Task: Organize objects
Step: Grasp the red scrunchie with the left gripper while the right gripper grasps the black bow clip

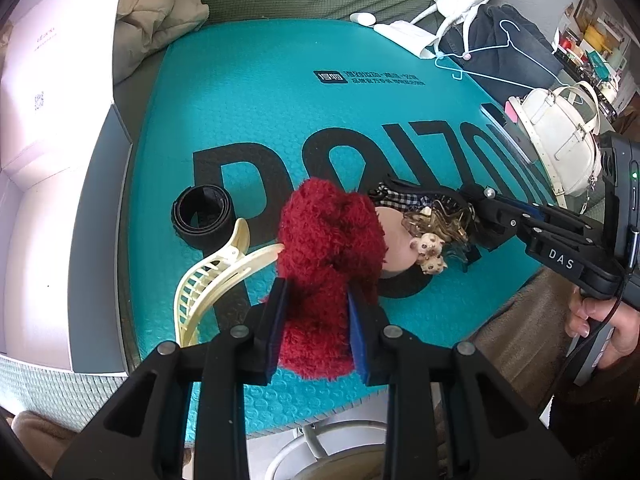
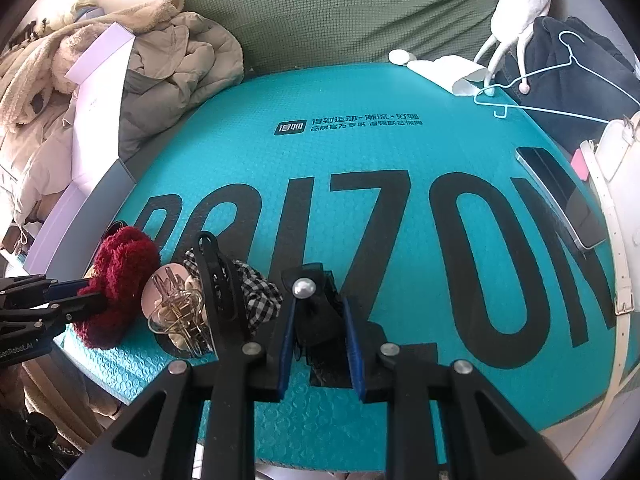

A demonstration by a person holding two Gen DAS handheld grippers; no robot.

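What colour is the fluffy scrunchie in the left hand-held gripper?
Dark red; the fluffy scrunchie shows best in the left wrist view.

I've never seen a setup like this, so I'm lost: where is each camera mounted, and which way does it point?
Left wrist: rides the left tool, looking forward over a teal mat; its fingers clamp a red fuzzy scrunchie; the person's right hand and right tool show.
Right wrist: rides the right tool, gripping a black pearl bow clip; the left tool shows.
Shared: mat, scrunchie, checked scrunchie.
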